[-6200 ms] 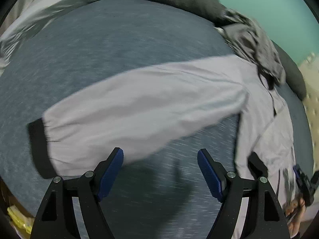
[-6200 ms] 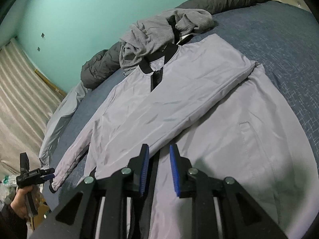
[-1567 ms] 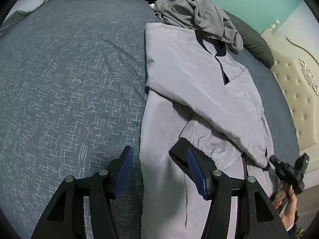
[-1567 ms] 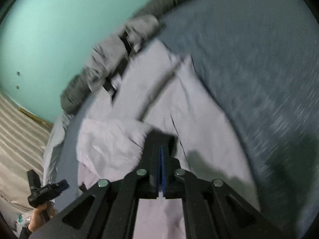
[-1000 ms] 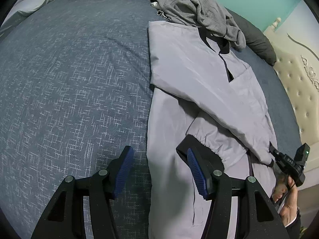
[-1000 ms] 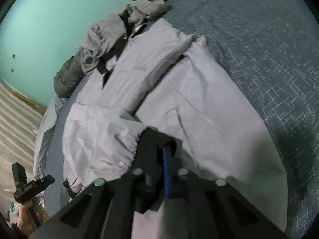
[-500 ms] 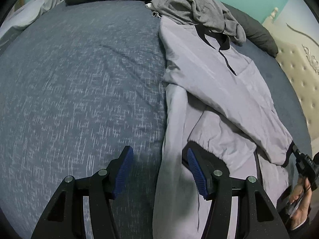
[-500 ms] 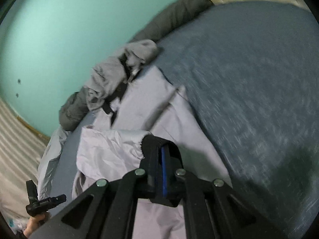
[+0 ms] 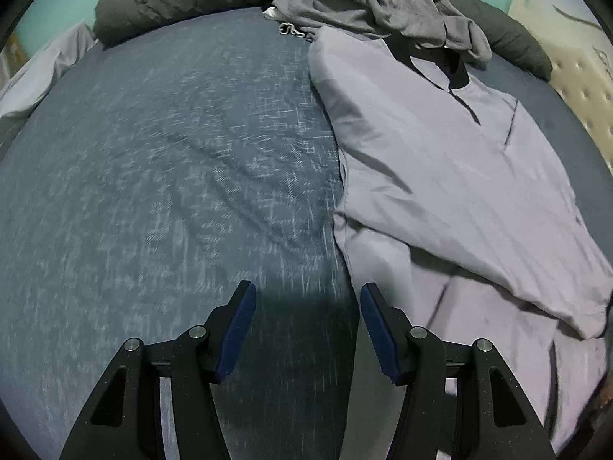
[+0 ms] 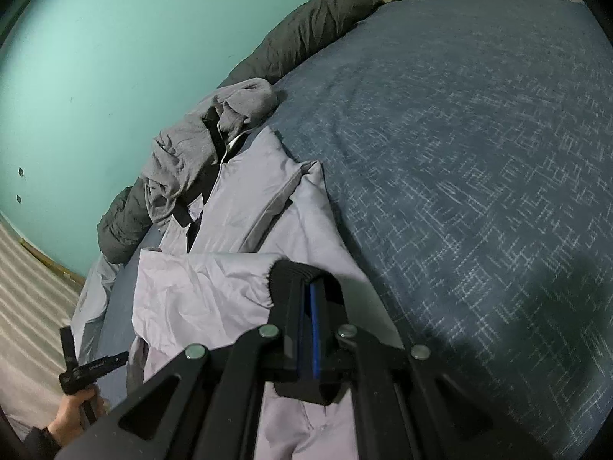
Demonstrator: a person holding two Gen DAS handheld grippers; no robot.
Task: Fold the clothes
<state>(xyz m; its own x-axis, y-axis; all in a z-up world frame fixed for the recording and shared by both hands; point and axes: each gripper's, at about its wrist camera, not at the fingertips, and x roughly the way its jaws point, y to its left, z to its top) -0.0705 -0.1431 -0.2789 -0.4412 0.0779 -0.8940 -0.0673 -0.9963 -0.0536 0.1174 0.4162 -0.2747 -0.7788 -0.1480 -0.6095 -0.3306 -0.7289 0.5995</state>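
One sleeve already lies across the chest of the pale lilac nylon jacket [image 9: 440, 176] just right of your empty, wide-open left tongs [image 9: 304, 326], while your right tongs [image 10: 312, 329] are clamped on the other sleeve's black ribbed cuff [image 10: 285, 280], so that fold's left.

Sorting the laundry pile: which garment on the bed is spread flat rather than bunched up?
The lilac jacket; the grey hoodie lies crumpled at its collar.
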